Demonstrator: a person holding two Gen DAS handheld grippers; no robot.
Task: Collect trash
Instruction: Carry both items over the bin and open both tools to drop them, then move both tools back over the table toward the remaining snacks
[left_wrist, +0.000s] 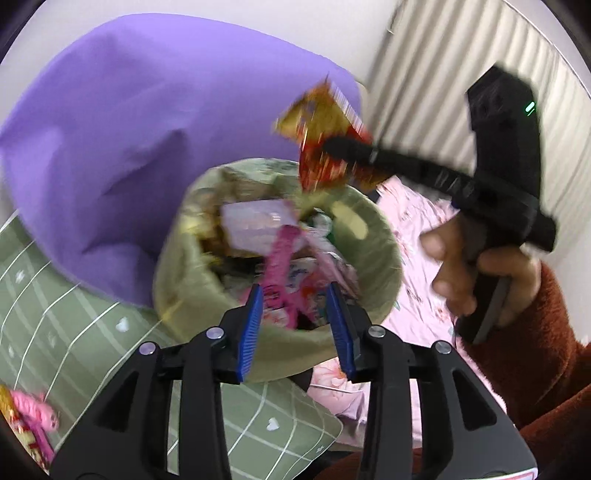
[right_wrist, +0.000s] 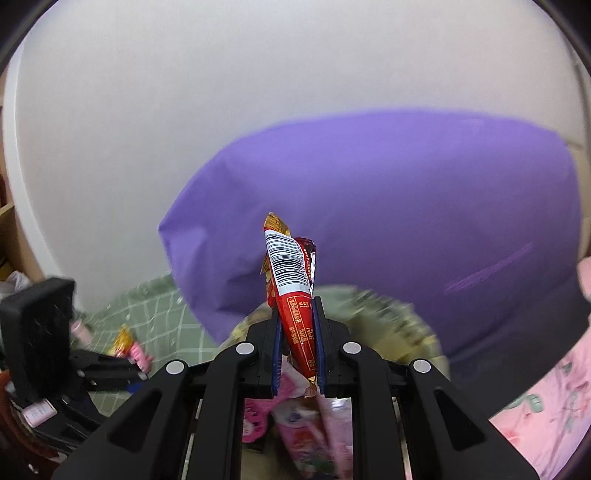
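A red and gold snack wrapper (right_wrist: 291, 295) stands clamped between the right gripper's (right_wrist: 298, 325) blue pads above the green-lined trash bin (left_wrist: 373, 266), while the left gripper (left_wrist: 297, 314) hangs apart and empty over its wrappers.

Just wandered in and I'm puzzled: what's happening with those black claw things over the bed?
A person is tidying up snack rubbish with a handheld claw in each hand. The right claw is shut on a red and gold wrapper and holds it above a green-lined trash bag already full of pink packets. The left claw hangs open over the bag with nothing gripped between its blue pads. More wrappers lie on the green checked bedding, not yet collected.
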